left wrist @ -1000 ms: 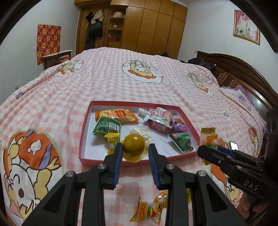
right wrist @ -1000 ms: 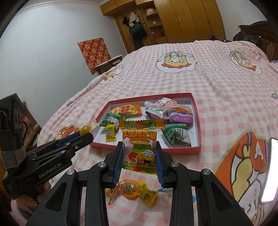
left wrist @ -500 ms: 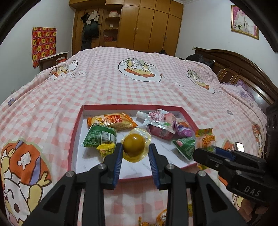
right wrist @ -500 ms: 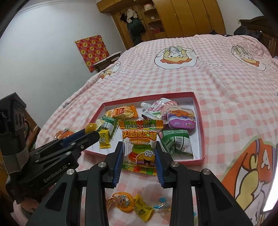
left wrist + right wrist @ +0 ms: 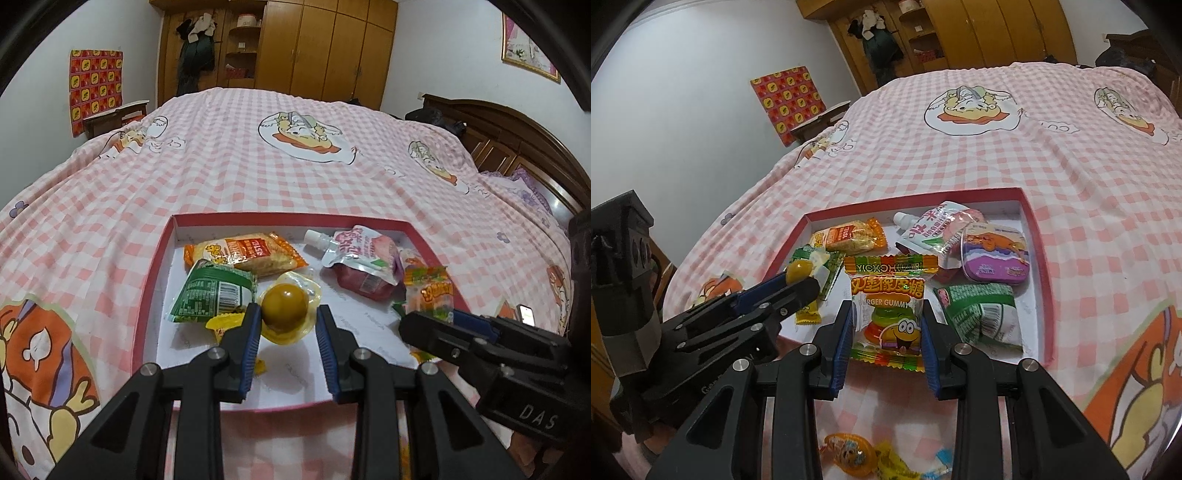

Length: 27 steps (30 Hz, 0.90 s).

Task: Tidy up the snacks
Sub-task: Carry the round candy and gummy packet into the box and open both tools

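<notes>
Your left gripper (image 5: 284, 325) is clamped narrowly on the yellow-brown jelly cup (image 5: 285, 312) above the left half of the red-rimmed tray (image 5: 152, 280) on the pink checked bedspread (image 5: 258, 177), while your right gripper (image 5: 886, 325) pinches the burger gummy packet (image 5: 888, 310) upright over the tray's near middle.

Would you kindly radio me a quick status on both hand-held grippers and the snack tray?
Left hand-held gripper shut on round amber jelly cup. Right hand-held gripper shut on clear burger gummy packet. Both over red-rimmed white tray. Tray centre bare.
</notes>
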{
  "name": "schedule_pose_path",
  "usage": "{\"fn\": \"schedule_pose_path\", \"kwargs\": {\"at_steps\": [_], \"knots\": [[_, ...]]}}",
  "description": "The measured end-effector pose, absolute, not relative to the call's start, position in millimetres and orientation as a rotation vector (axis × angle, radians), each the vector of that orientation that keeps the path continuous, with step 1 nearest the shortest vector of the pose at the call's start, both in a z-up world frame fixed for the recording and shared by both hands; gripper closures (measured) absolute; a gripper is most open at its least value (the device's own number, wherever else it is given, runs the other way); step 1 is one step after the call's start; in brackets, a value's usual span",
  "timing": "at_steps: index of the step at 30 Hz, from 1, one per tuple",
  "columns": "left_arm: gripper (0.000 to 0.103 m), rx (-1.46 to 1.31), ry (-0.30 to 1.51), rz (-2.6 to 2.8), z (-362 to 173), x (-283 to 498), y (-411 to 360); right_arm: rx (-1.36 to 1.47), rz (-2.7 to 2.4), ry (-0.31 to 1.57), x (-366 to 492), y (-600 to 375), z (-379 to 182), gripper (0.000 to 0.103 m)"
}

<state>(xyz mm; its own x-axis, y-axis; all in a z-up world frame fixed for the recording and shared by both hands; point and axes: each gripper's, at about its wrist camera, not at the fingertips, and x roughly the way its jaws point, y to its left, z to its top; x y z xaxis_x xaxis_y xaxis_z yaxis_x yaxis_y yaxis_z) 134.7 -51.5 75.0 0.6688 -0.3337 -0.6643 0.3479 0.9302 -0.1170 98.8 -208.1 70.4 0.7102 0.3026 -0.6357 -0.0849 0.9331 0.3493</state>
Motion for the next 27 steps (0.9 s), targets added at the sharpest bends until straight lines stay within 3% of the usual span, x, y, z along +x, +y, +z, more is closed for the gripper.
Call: {"fn": "schedule_pose_path", "kwargs": {"at_steps": [27], "knots": [[0.072,0.015,0.790,-0.342,40,163,-46,0.296,0.223,0.779,143,-202,37,0.069]]}}
